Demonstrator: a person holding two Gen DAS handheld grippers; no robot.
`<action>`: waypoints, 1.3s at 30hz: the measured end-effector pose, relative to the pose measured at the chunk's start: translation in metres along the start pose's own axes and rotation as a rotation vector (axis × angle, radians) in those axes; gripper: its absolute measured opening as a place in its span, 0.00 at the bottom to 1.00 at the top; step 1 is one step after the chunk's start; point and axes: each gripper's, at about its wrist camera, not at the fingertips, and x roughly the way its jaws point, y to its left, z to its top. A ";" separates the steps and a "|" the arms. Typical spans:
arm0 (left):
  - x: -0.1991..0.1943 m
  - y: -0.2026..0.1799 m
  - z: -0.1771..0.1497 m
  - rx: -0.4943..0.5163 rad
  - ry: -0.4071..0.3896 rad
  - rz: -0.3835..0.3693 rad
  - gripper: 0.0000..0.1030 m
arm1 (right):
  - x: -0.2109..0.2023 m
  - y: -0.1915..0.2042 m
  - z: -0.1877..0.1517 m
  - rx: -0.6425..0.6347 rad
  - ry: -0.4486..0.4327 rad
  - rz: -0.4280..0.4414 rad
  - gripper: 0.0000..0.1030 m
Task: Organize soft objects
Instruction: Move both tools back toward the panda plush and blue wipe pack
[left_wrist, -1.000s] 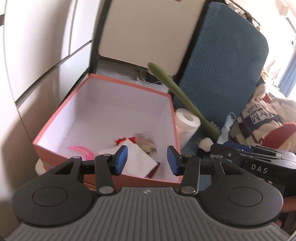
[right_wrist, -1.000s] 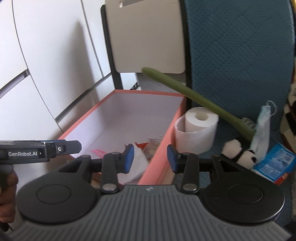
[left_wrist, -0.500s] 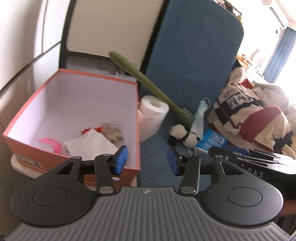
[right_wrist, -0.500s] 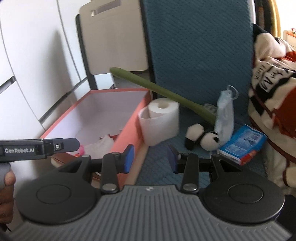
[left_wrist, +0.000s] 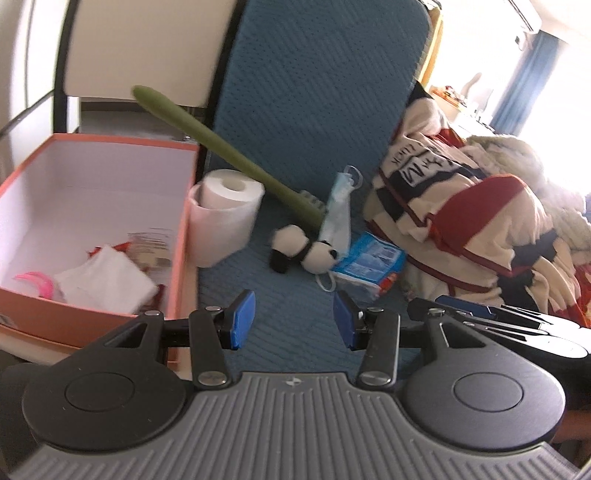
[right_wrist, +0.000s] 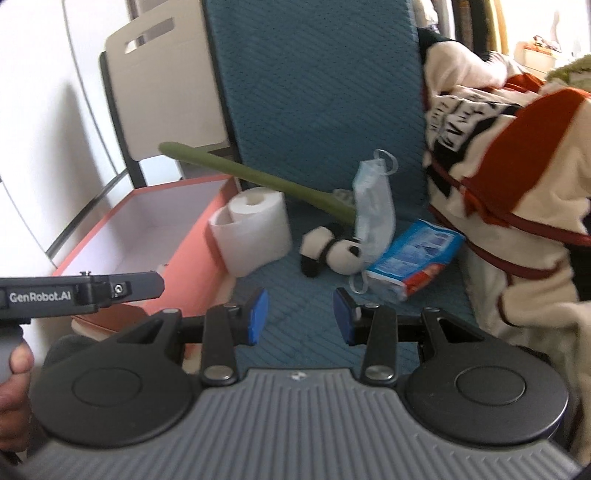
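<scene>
Panda toy (right_wrist: 330, 251) lies on the blue mat (right_wrist: 295, 302), straight ahead of the right gripper (right_wrist: 300, 317), lying sideways. Both grippers, left gripper (left_wrist: 293, 319) too, are open and hold nothing.

A blue quilted cushion (left_wrist: 317, 96) stands upright above a matching blue seat (right_wrist: 295, 295). To its left is a cream chair back (right_wrist: 162, 77) with a black frame, then white cabinet panels (right_wrist: 48, 122). Far right, blue curtains (left_wrist: 532, 81) hang beside a bright window.
</scene>
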 end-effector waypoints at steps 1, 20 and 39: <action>0.002 -0.005 -0.001 0.007 0.002 -0.004 0.52 | -0.002 -0.004 -0.002 0.004 0.000 -0.007 0.41; 0.037 -0.068 -0.021 0.062 0.073 -0.016 0.52 | -0.013 -0.075 -0.033 0.101 0.018 -0.066 0.41; 0.122 -0.046 -0.003 0.072 0.119 0.011 0.52 | 0.041 -0.089 -0.028 0.065 -0.042 -0.124 0.41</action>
